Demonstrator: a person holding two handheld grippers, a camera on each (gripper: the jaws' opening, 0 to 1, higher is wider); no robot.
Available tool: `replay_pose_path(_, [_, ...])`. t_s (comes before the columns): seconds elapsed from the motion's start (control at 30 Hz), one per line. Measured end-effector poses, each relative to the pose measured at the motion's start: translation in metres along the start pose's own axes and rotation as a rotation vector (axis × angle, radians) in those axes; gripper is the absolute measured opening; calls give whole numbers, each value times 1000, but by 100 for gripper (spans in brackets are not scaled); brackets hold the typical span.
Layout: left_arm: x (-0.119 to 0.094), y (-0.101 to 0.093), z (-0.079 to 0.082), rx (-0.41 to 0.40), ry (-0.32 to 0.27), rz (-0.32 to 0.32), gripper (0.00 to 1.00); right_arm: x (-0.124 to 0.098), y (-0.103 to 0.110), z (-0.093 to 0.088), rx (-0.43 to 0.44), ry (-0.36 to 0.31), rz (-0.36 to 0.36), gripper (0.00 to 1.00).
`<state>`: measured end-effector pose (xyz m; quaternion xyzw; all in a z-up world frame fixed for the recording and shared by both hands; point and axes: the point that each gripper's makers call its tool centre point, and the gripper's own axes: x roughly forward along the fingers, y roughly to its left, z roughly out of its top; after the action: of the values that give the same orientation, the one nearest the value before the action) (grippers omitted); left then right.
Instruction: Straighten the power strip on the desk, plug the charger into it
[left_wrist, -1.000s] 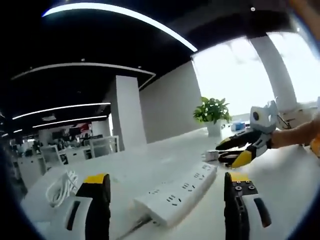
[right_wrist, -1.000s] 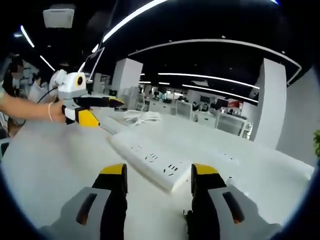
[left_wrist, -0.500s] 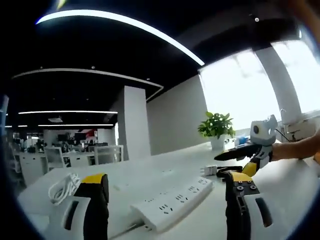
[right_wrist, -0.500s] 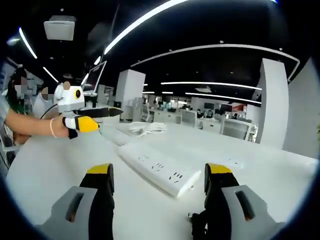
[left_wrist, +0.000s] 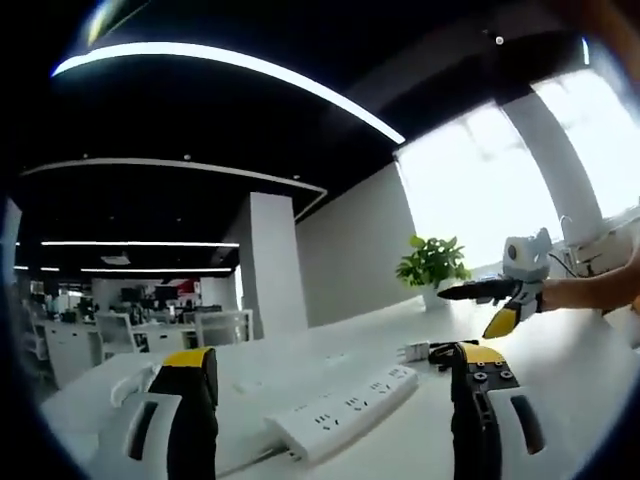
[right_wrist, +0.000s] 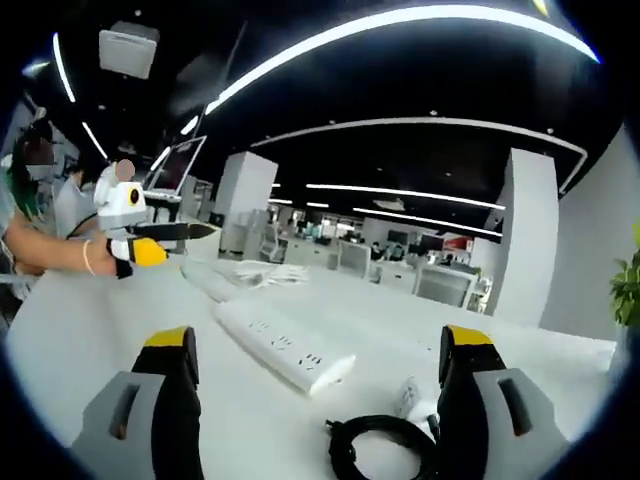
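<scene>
The white power strip lies aslant on the white desk, between and beyond my left gripper's open jaws. Past its far end sits the white charger with a black cable. My right gripper hovers open above the desk at the right, held by a hand. In the right gripper view the power strip lies ahead of my right gripper, whose jaws stand wide open. The charger and its coiled black cable lie near the right jaw. The left gripper hangs open at the far left.
A coil of white cable lies beyond the strip's far end, also seen as a white bundle by my left jaw. A potted plant stands at the desk's far side. A person's arm holds the left gripper.
My right gripper's jaws have spread wider and it has risen off the desk. Both views have pulled back, bringing the charger and black cable into the right gripper view.
</scene>
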<state>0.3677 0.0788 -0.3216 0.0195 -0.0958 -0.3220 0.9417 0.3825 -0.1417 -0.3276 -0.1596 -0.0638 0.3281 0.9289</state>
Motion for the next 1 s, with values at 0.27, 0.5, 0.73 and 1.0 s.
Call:
replay_pose_path(0.27, [-3,-6,-4,34,16,-12,99,-16,10,-28,6,85,62,87])
replay_pose_path(0.5, [-6,-12,-3,49,24,-32,99,-14,7,-57,69,162,82,78])
replay_pose_path(0.73, [-9,-13,5,43,6,-47,99,-17,-3,-76,185,207,73,73])
replay_pose_path(1.0, [-11,-14,2,26,25,-47,98,-19,-7,-90,233,256,75,58])
